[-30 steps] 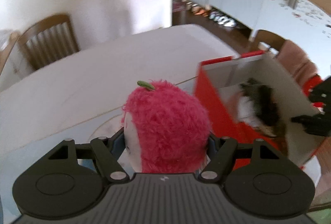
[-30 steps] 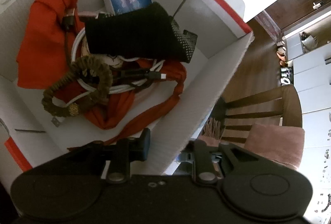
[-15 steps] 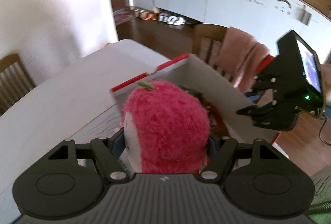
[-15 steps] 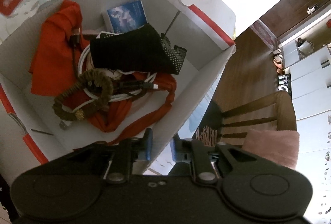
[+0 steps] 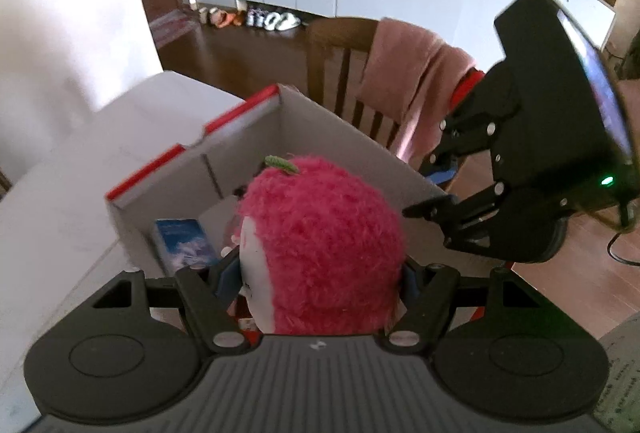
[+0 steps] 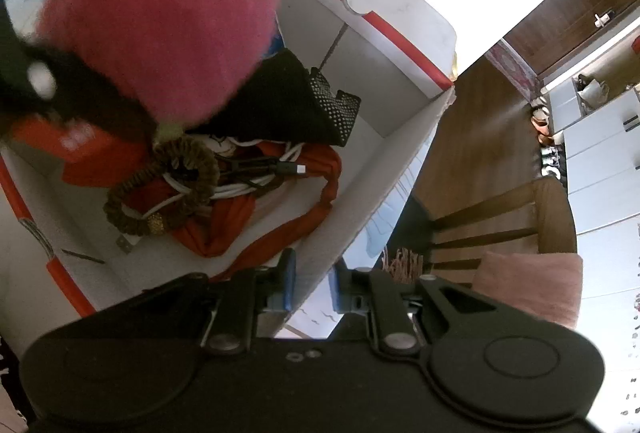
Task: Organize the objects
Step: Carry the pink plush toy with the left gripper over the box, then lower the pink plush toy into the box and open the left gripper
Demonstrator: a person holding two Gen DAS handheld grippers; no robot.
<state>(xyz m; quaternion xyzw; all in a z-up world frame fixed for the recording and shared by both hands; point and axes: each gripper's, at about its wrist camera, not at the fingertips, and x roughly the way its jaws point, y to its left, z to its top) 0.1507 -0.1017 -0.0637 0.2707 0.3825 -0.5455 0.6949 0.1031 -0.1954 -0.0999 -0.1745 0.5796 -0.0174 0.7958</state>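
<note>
Above box (image 5: pixel 348 137) | pink plush (image 5: pixel 324 245) hangs | black pouch (image 6: pixel 288 101), cables (image 6: pixel 240 189) beneath

I can read nothing for certain. The red tag (image 6: pixel 82 143) under my plush toy (image 6: pixel 160 17) carries white lettering, perhaps a brand, too blurred. The blue booklet (image 5: pixel 182 243) in the box (image 5: pixel 320 121) shows no legible print.

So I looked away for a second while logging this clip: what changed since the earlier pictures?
The left gripper carried the pink plush toy from over the table to above the open cardboard box; it now shows in the right wrist view. The right gripper narrowed its jaws onto the box's near wall. Unchanged: the toy stays clamped, and the box contents lie as before.
</note>
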